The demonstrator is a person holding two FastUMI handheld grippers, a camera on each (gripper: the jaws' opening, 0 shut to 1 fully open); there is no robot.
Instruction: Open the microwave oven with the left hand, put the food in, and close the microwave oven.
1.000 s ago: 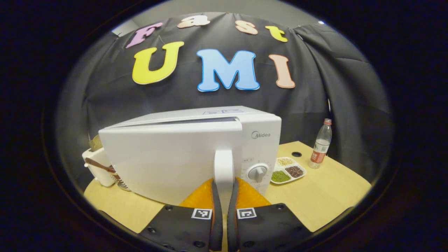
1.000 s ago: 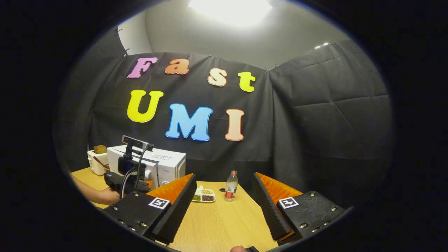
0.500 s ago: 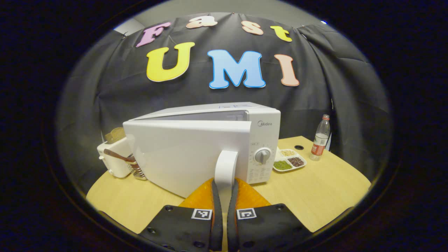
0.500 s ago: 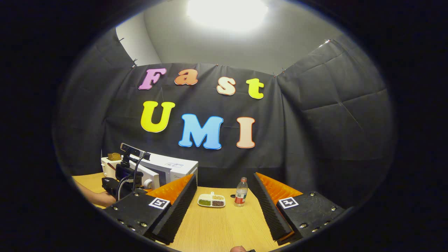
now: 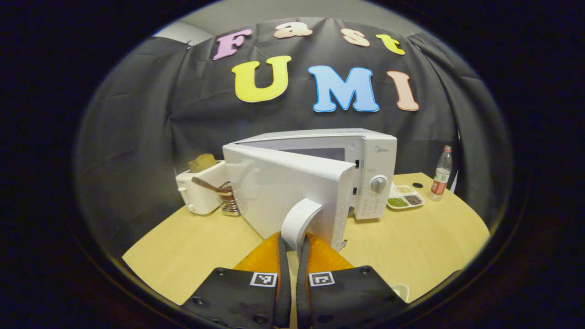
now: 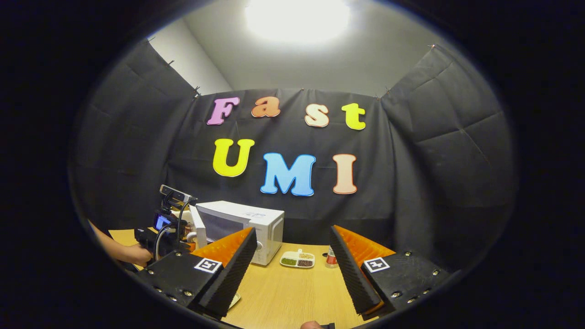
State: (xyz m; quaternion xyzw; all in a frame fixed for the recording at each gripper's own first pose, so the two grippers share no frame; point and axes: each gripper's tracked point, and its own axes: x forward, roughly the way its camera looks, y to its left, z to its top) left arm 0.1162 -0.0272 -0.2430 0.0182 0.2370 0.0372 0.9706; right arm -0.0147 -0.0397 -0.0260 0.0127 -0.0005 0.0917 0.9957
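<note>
Microwave oven (image 5: 365,169) sits on the wooden table (image 5: 434,233), centre of the left gripper view, right of centre. Its door (image 5: 283,192) stands partly swung out toward the camera, hinged on the frame-left side, with the cavity opening visible behind its top edge. Control panel with round knob (image 5: 378,183) at the right end of the oven front.

Left gripper (image 5: 292,246), bottom centre of the left gripper view: jaws closed onto the white door handle (image 5: 299,218), one finger on each side of it, both pressing.

Right of the oven in the same view: divided tray (image 5: 405,200) holding green, pale and dark grains, just beside the oven's lower right corner; plastic bottle (image 5: 441,173) with red label upright farther right, near the table edge. Left of the oven: white toaster (image 5: 199,194) with a brown slice on top, and a utensil holder between toaster and door.

Right gripper (image 6: 292,269), bottom of the right gripper view: jaws wide apart, nothing between them, held above the table. Oven seen at middle left of that view with the door ajar; a hand (image 6: 135,253) holds the left gripper at the far left. Tray lies between the two fingers' tips in frame, well beyond them.
</note>
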